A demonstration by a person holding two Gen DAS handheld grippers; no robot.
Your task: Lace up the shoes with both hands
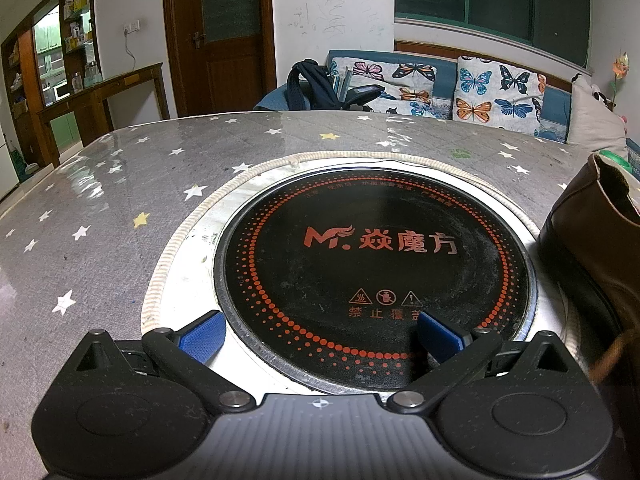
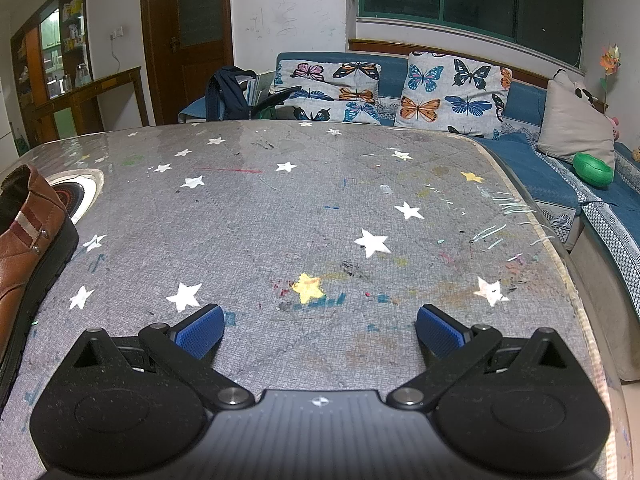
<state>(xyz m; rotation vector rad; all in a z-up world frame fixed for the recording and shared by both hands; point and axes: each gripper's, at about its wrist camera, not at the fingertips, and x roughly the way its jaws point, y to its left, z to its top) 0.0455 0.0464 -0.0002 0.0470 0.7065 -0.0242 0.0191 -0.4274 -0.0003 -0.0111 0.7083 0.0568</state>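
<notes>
Grey star-printed cloth under clear plastic covers the table (image 2: 304,208), and nothing about the lacing looks started. Going from the left: the left gripper (image 1: 320,334) hangs with its blue pads (image 1: 202,336) spread wide and empty over the round black induction hob (image 1: 376,264) set into the tabletop. To its right, at the edge of that view, stands the brown leather shoe (image 1: 596,256), its dark sole beside the hob's metal ring; a thin brown strand low beside it (likely a loose lace (image 1: 610,354), though too thin and blurred to be sure) trails toward the gripper housing. In the right wrist view the same shoe sits at the far left edge, showing a striped tab and dark sole, and further right the right gripper (image 2: 320,330) is likewise wide apart, holding nothing, over bare scribbled cloth. My judgement: all the work remains, since neither claw has reached the shoe or a lace, and the eyelets are not visible in either view.
</notes>
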